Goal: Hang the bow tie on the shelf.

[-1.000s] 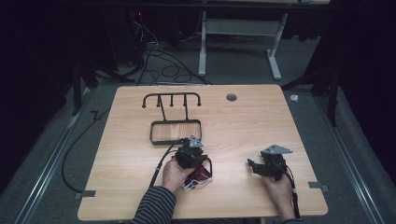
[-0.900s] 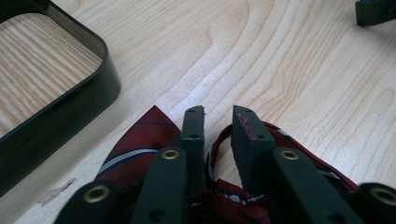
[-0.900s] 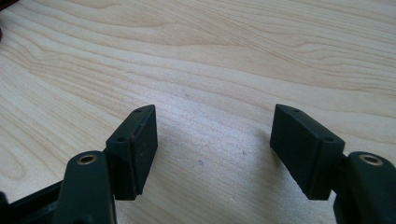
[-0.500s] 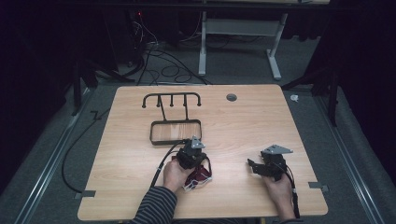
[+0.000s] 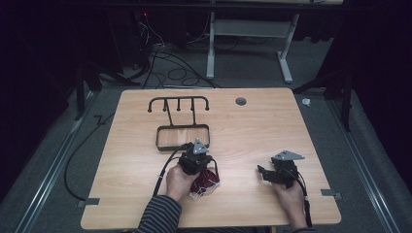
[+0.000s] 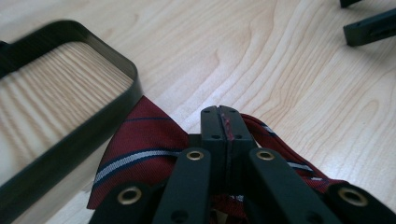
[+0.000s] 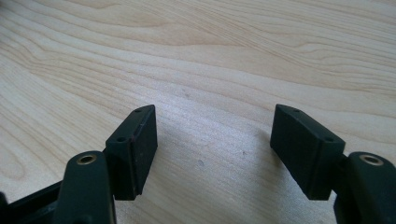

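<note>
The left gripper had its jaws pressed together, and a thin line of red cloth showed in the seam between the two pads: it was clamped on a fold of the dark red tie. The jaws had just been closing, with that cloth between them. The tie, crossed by navy and pale grey stripes, lay bunched on the wooden table directly under and to both sides of the jaws, one pointed corner touching the rim of the black metal rack just beside them. In the high view the same gripper sat over the tie, with the rack just beyond it.

The right gripper held its jaws well apart, with bare tabletop between the pads and nothing touching them. In the high view it rested well apart from the tie.

No brand, label or legible writing could be made out on the tie, the rack or either gripper.
</note>
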{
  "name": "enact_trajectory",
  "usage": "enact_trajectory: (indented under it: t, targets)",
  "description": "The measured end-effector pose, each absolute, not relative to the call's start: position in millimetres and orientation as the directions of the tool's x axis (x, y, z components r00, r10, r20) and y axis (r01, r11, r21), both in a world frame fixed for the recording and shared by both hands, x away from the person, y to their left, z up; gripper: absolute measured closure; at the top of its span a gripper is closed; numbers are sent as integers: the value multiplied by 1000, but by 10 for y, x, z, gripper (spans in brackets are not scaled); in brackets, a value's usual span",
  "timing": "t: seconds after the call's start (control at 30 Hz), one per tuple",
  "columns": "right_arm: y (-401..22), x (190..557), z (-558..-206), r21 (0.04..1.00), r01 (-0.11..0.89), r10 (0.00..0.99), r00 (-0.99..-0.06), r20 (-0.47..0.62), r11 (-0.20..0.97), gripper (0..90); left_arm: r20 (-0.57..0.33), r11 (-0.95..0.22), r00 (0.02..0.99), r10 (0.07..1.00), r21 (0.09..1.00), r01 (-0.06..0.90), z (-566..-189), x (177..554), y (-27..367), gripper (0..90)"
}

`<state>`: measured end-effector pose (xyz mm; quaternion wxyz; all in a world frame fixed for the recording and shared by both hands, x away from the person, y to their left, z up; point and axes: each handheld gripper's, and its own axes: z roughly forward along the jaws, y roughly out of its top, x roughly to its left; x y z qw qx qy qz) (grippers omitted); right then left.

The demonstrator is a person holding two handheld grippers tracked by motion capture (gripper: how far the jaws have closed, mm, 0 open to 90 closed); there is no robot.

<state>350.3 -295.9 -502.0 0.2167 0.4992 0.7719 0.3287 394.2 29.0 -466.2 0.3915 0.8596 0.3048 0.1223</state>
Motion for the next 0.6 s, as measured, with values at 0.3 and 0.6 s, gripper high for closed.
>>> enact_trajectory:
  t: [0.3,0.6]
  targets:
    - [-2959,3503,-5020,723,627,912,-410,-9,289,332,-16,-442,757,653,804,398,-4463,3811,503,896]
    - [-2959,3504,-5021,724,626,912,-410,-10,290,332,-45,-341,725,687,861,376,-4235,3704,793,896]
